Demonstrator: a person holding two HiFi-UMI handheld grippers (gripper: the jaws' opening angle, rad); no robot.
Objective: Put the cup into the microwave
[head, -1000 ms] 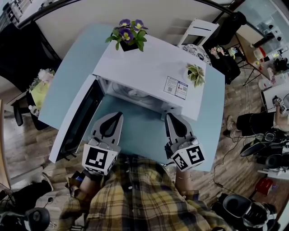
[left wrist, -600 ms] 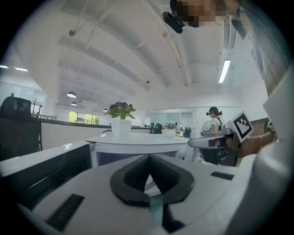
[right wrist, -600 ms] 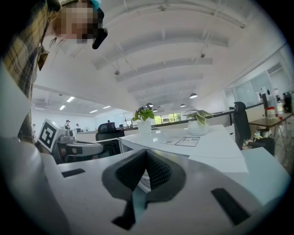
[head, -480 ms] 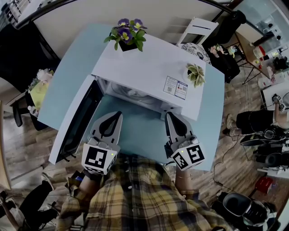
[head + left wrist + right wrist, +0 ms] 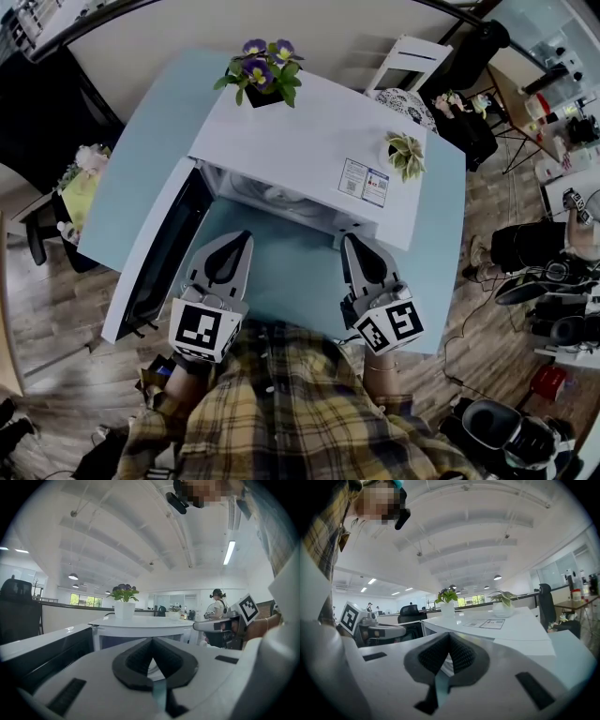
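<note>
The left gripper and right gripper both had fingers pressed together, holding nothing. One open microwave carried two plants, a flower plant and a leafy plant. One white shape inside it was maybe the cup.

A light-blue table bears a white microwave (door open).

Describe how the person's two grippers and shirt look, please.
The left gripper and right gripper are light grey wedges that taper to a tip, with black ribbed pads inside. Each bears a white cube with black square markers at its back. The shirt is yellow-and-dark plaid.
</note>
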